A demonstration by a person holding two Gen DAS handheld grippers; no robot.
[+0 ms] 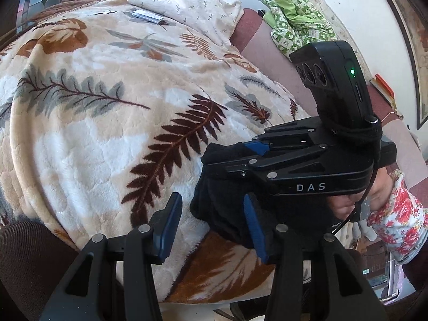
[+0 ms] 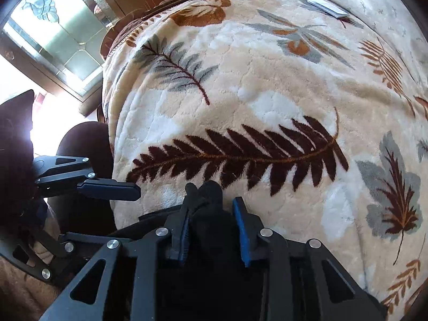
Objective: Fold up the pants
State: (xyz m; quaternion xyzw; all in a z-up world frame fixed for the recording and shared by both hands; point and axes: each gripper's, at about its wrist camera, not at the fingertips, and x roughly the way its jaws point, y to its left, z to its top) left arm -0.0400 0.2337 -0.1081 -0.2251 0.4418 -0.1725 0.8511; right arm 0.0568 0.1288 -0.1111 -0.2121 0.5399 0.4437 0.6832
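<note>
Left gripper: nearest the left wrist camera, its two black fingers with blue ribbed pads stand moderately apart. The right-hand pad lies against the dark bundle of pants; the left-hand pad is clear of the cloth, over the blanket. No clamp on the cloth is visible from this view.

Right gripper: in its own view, the jaws stand narrow, with a bunched fold of the pants between the blue pads. The left-hand pad presses on the cloth; contact at the right-hand pad cannot be told. A knob of fabric protrudes past the fingertips at 12 o'clock.

Pants: black, soft, matte knit, crumpled into a rounded mass at the near edge of the bed, at 4 o'clock in the left wrist view.

Blanket: thick plush fleece, cream and white, with brown, rust and grey fern and leaf figures. It covers the bed beneath both grippers.

At 12 o'clock, far: a pale sprig-printed pillow. At 1 o'clock: green-and-white patterned cloth.

A floral sleeve appears at 3 o'clock.
</note>
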